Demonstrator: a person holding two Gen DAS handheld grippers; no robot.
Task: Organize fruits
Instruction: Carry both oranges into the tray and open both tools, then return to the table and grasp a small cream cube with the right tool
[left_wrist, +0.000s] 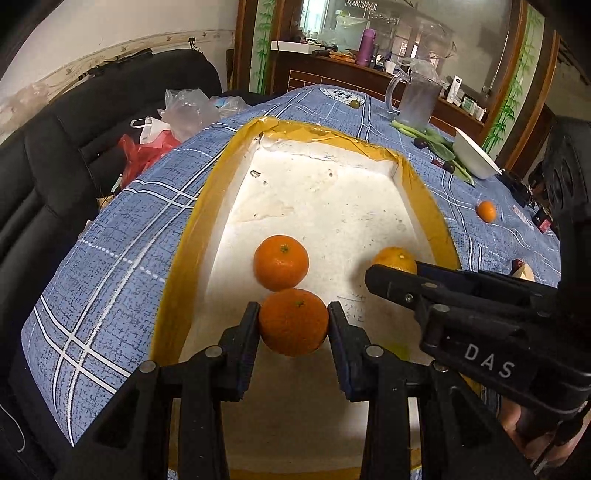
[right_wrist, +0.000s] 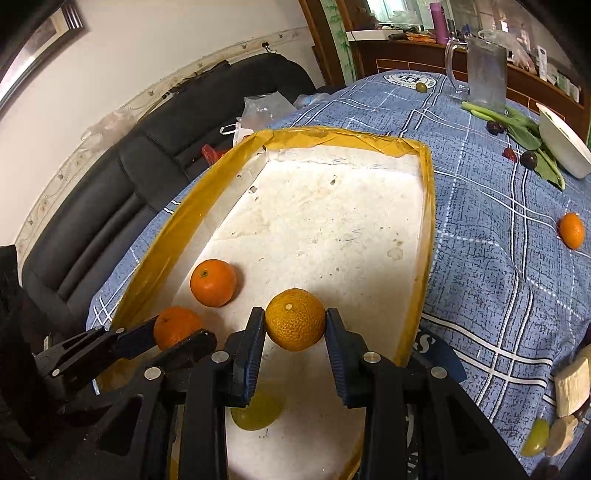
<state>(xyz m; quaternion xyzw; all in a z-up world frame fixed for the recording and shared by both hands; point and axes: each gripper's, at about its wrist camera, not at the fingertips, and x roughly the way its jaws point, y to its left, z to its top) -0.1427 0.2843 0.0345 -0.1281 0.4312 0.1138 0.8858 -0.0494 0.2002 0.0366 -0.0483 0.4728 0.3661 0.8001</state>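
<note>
Both sets of jaws stand part-closed, each w/ a fruit between its pads. Left gripper (left_wrist: 292, 308) pinches an orange (left_wrist: 293, 322), pads pressed to its flanks, held above the near end of the foam box (left_wrist: 207, 192). Right gripper (right_wrist: 295, 314) holds a paler, yellower orange (right_wrist: 295, 319) the same way, over the box's near-right part; its jaws are easing open, fruit between them and pads touching it on both sides.

Third orange (left_wrist: 281, 262) sits loose on the white box floor, stem up, just beyond the left gripper's fruit & toward the box's left wall. Seen from the right wrist, a yellow-green fruit (right_wrist: 256, 411) lies on the floor under the right gripper, partly hidden by its fingers; kind unclear.

Box has a yellow-taped rim and rests on a table w/ a blue checked cloth (right_wrist: 491, 236). Fourth orange (right_wrist: 571, 230) lies on the cloth well to the right of the box. Farther back on that side: a white bowl (right_wrist: 565, 147) tilted on leafy greens (right_wrist: 528, 129), a few dark plums (right_wrist: 529, 159) beside them, and a clear jug (right_wrist: 484, 74). Pale wood blocks (right_wrist: 572, 387) & a green grape (right_wrist: 535, 437) sit at the near-right edge. Black sofa (right_wrist: 110, 192) runs along the wall at left, plastic bags on it
</note>
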